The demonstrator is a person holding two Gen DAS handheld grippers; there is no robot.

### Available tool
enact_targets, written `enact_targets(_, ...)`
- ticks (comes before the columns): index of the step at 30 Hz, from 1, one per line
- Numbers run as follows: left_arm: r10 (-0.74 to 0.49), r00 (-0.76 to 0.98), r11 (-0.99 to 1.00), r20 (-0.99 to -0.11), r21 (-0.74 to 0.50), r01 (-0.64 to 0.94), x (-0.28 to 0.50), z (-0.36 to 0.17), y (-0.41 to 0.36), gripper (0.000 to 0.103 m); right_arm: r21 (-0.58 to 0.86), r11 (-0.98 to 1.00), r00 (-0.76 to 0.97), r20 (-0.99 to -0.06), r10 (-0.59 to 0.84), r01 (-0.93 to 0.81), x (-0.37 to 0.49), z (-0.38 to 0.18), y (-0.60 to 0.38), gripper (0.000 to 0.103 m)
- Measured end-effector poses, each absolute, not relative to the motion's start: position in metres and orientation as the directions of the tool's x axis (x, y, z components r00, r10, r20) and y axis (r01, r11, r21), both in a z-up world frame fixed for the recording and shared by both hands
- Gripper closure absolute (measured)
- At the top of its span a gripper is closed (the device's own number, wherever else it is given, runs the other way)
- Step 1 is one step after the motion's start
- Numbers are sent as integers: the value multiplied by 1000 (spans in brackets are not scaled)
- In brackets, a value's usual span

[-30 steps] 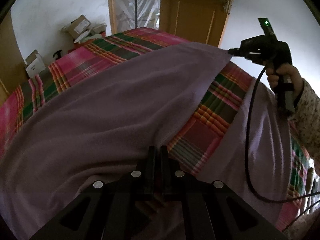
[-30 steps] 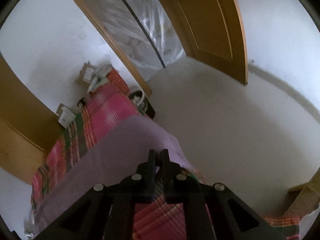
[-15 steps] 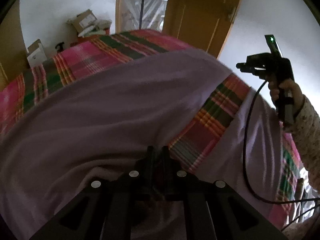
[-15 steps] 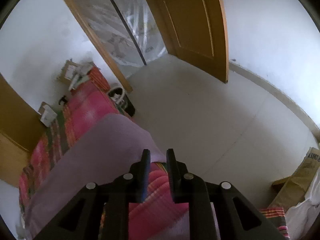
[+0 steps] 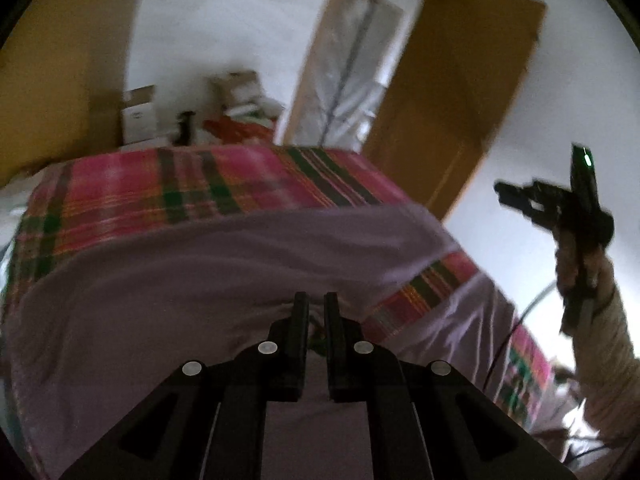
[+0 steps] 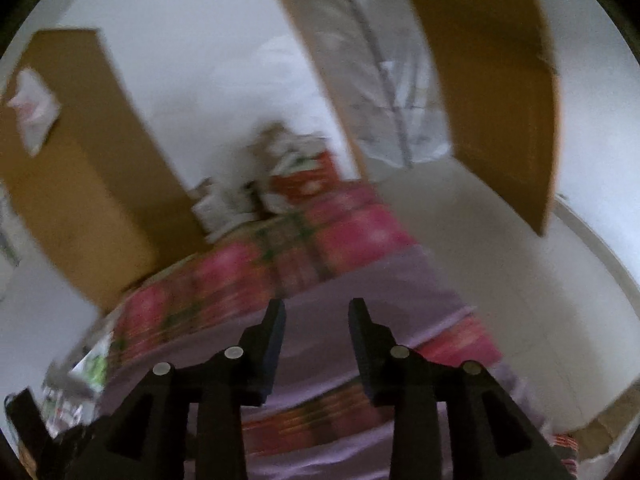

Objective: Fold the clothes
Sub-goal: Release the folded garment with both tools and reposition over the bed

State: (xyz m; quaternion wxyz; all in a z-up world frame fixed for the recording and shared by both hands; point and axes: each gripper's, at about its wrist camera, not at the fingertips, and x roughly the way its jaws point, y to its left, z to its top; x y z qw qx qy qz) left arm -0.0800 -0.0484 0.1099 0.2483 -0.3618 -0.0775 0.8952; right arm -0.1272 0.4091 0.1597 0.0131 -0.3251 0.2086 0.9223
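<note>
Your right gripper (image 6: 316,320) has just let go of the purple cloth (image 5: 200,300) (jaws wide), your left gripper (image 5: 316,304) barely parted, so the fold lies on the bed (image 5: 180,188).

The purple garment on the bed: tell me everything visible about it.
The purple garment is a plain, soft-looking lilac cloth spread across the pink-and-green plaid bedcover. Its upper layer is folded over, leaving a strip of plaid showing between it and a lower purple part at the right. It lies slack with gentle wrinkles. The left claw sits at its near edge, fingers narrowly apart; the right claw hovers open above it, holding nothing.
</note>
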Motion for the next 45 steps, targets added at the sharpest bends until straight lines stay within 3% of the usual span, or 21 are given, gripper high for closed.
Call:
enact_targets(5,379,-694,-925,-613,-280,-258,-71,124,-113,96,377,-926,-771,-589,-242,3,-136,167,334,68)
enact_targets(12,271,-719,-956,-640,-269,-121,-82,105,-174,96,378,-915,-677,-637,-369,144,-166,131,238,68)
enact_targets(17,287,-702,-937,-652,-343,-64,-104,69,-190,96,377,-906,-586,-696,-415,193,-181,88,187,68)
enact_targets(26,221,-667,-966,-712,-253,-50,-146,29,-175,96,190,-923,-544,-761,-353,333,-207,61,138,68)
enact_targets(29,169,-704,-974,-690,-228,-10,-156,33,-186,96,117,-918,-537,-780,-321,378,-221,60,128,68)
enact_targets(31,129,-734,-977,-667,-213,22,-163,37,-194,92,80,-910,-533,-788,-308,408,-232,58,120,68)
enact_targets(32,117,-740,-979,-663,-203,28,-167,36,-197,85,70,-906,-528,-793,-304,417,-239,56,116,68)
enact_targets(38,82,-699,-984,-710,-168,56,-186,26,-212,84,-1,-832,-481,-816,-319,555,-271,47,71,64)
enact_targets(45,60,-664,-997,-745,-80,-1,-195,18,-217,76,-32,-786,-461,-824,-328,617,-293,34,44,61)
